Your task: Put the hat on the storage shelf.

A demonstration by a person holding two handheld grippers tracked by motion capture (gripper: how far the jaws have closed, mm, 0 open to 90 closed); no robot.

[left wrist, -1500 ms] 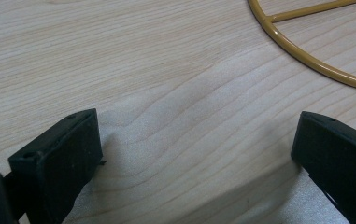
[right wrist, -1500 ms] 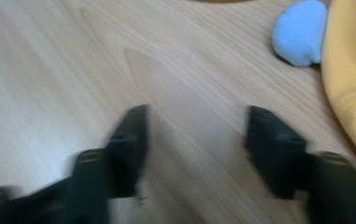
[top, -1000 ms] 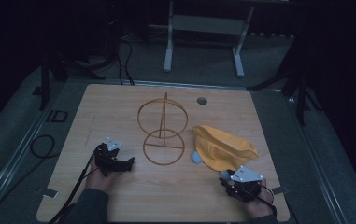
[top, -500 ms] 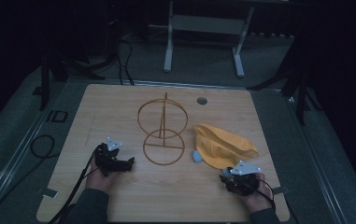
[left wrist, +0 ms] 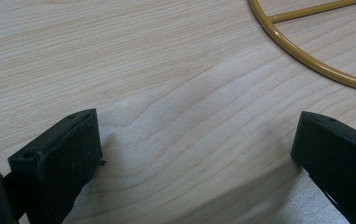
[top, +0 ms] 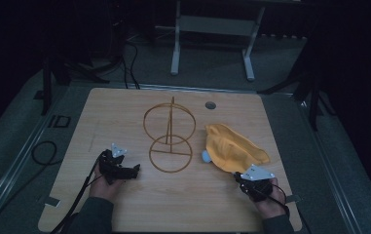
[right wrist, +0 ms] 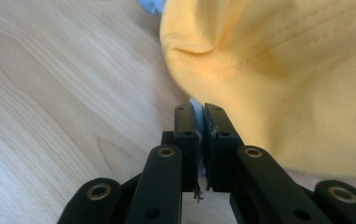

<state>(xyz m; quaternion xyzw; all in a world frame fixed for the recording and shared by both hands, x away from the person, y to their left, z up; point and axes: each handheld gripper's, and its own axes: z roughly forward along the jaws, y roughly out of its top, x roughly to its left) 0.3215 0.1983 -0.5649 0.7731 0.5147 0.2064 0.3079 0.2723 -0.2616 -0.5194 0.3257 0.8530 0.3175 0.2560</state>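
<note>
Jaws of the left gripper (left wrist: 199, 154) are spread wide w/ bare wood between them, low over the table (top: 124, 112) at its near left, just left of the wire stand (top: 170, 139) (its flat bottom ring curves past at the far right of the left gripper view). Right gripper (right wrist: 199, 116), at the near right, has its jaws pressed together w/ a thin sliver of pale blue between the tips; whether they actually pinch cloth I can't tell. Yellow cloth (top: 231, 148) lies crumpled right of the stand, touching that gripper's tips, a small blue bit (top: 206, 156) at its left edge. Each gripper is held in a hand.
</note>
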